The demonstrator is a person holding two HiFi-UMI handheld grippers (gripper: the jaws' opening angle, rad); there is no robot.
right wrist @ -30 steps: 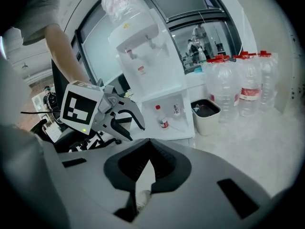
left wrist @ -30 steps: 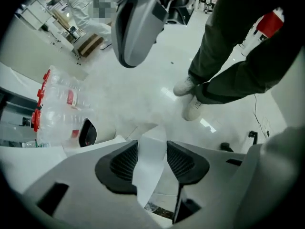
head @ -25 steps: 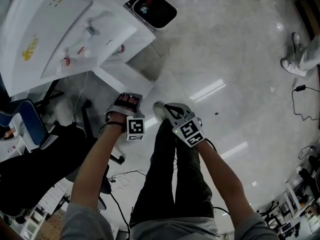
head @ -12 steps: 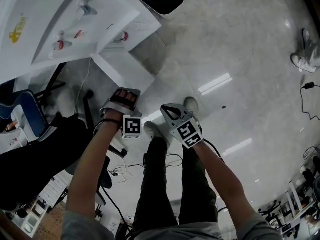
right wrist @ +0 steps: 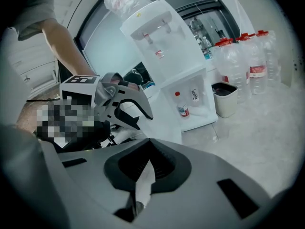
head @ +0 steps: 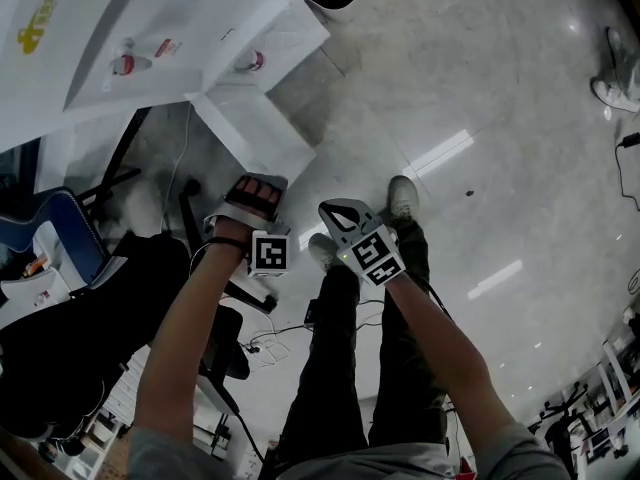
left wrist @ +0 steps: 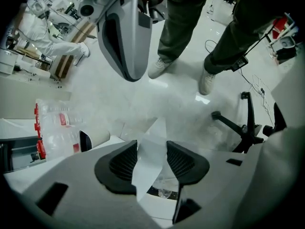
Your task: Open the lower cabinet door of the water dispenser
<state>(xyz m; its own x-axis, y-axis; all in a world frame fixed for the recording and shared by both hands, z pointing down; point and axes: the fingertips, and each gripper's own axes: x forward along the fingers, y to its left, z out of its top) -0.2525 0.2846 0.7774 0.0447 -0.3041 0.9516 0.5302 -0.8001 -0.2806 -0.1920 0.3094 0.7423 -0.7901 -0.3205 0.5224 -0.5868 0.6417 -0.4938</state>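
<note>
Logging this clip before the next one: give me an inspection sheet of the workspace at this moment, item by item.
Surface: glossy pale floor, light streaks reflected.
Job's things: water dispenser; lower cabinet door stands open, small bottle inside.
Clutter: bin, spare water bottles, office chair base.
Grippers: left gripper claw open, a white edge, likely the door's, in the gap; right gripper claw shut, nothing seen held.
Cables: loose wires on the floor by the person's feet.
Surroundings: another person's shoe at the far edge.

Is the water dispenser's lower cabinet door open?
Yes, the head view shows the lower cabinet door swung out from the water dispenser.
</note>
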